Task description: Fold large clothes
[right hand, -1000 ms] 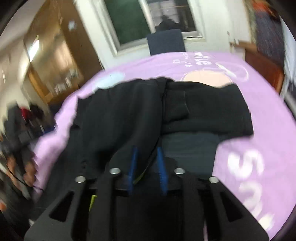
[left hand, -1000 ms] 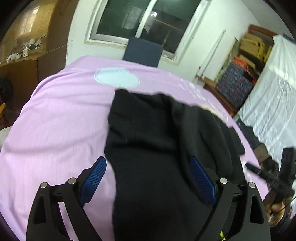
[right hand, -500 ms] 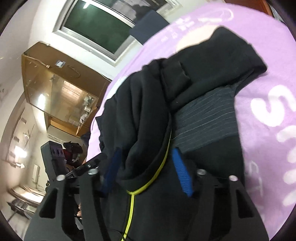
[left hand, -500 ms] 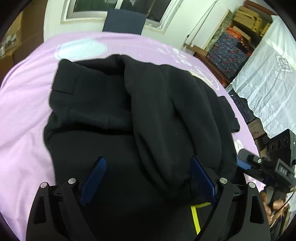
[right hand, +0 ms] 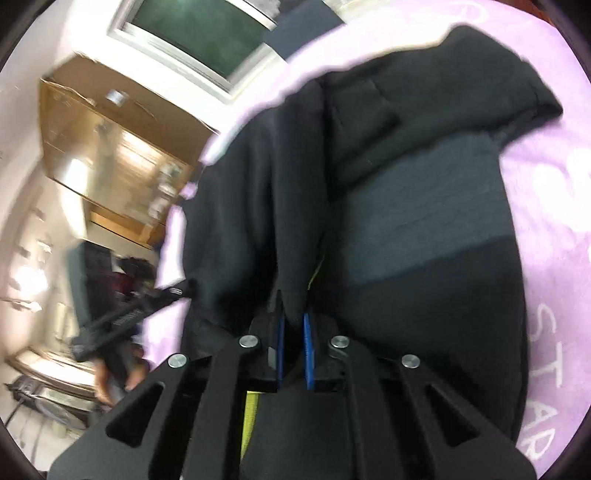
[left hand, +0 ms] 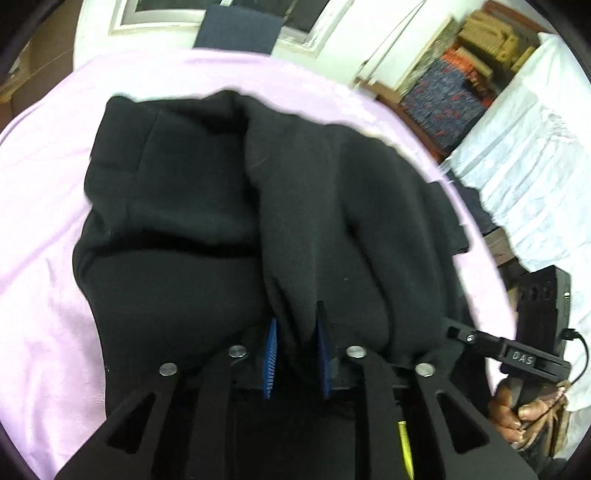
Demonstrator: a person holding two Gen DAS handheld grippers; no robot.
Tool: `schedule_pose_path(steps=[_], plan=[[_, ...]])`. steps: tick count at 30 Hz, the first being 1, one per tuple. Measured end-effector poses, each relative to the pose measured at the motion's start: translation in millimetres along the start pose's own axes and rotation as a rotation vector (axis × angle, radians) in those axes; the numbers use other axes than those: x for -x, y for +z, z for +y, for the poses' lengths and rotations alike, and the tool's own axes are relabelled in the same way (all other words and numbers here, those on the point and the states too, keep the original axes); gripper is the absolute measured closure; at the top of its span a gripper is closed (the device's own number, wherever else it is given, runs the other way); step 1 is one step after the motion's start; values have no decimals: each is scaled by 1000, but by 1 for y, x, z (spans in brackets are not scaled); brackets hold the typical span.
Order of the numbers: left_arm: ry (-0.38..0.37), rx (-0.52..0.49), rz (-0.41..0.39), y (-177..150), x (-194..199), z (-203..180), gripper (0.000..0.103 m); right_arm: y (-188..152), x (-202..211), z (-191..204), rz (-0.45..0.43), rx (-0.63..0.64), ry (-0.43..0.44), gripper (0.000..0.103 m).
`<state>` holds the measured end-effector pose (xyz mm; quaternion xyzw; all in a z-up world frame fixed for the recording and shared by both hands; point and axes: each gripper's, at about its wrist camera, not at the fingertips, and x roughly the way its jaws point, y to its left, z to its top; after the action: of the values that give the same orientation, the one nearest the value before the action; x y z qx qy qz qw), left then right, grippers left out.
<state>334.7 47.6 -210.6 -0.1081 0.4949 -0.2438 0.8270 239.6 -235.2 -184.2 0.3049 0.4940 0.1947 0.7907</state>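
Pinching the black garment, left gripper and right gripper both clamp folds. Only the right view shows its grey striped lining. Purple sheet beneath; dark chair beyond.

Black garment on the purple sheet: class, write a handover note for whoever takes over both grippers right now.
Left gripper: shut on a fold of the garment.
Right gripper: shut on a fold of the garment too.
The garment lies bunched on the purple sheet, its grey striped lining showing in the right wrist view.
Done: both grips taken, part doubled over.
Left: carry the pinched cloth across, flatten, finish folding.
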Motion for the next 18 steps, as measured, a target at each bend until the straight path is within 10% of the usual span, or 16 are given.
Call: schedule_pose_path(steps=[10, 18], plan=[[17, -120, -160, 2, 53, -52, 58, -4, 49, 50, -164, 155, -40, 84], [91, -248, -33, -13, -16, -74, 44, -9, -15, 47, 29, 151, -32, 89]])
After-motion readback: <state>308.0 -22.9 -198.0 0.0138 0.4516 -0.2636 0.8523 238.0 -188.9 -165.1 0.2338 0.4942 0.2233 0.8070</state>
